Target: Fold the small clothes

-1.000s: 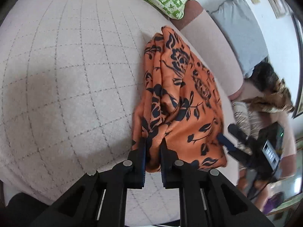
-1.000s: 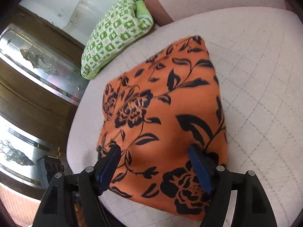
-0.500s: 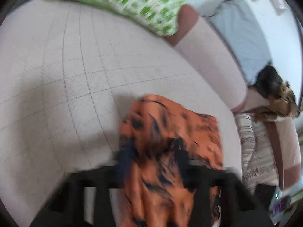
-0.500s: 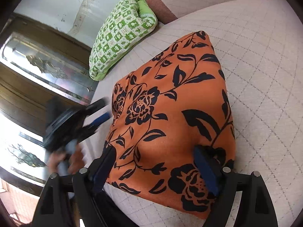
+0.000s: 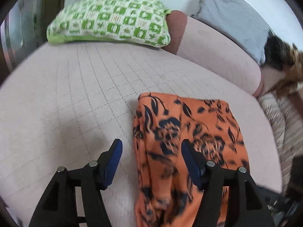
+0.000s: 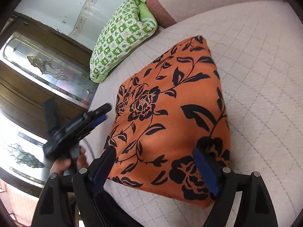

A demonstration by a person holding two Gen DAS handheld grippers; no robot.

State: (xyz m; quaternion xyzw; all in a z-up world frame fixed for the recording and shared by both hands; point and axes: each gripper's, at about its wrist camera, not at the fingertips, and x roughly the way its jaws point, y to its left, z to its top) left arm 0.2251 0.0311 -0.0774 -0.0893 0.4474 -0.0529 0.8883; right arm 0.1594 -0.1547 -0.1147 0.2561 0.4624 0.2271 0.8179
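An orange cloth with a black flower print [image 5: 189, 132] [image 6: 170, 113] lies folded in a rough rectangle on the pale quilted cushion [image 5: 75, 94]. My left gripper [image 5: 151, 151] hovers over the cloth's near left edge. Its jaws are opening, and the cloth's edge lies under the gap without either pad pressing on it. In the right wrist view the left gripper [image 6: 106, 111] shows at the left, off the cloth's side, held by a hand [image 6: 75, 160]. My right gripper [image 6: 154, 151] stands open over the cloth's near edge, its blue pads apart and gripping nothing.
A green and white patterned pillow [image 5: 108, 19] [image 6: 123, 43] lies at the far end of the cushion. A grey cushion [image 5: 227, 19] and something furry [image 5: 280, 66] sit at the right by a striped fabric [image 5: 284, 123]. A wooden cabinet with glass panels [image 6: 37, 66] stands beside the seat.
My left gripper let go of the cloth's bunched edge, opened wide and lifted back. The cloth now lies flat and folded. The right gripper stayed put, opening slightly wider.
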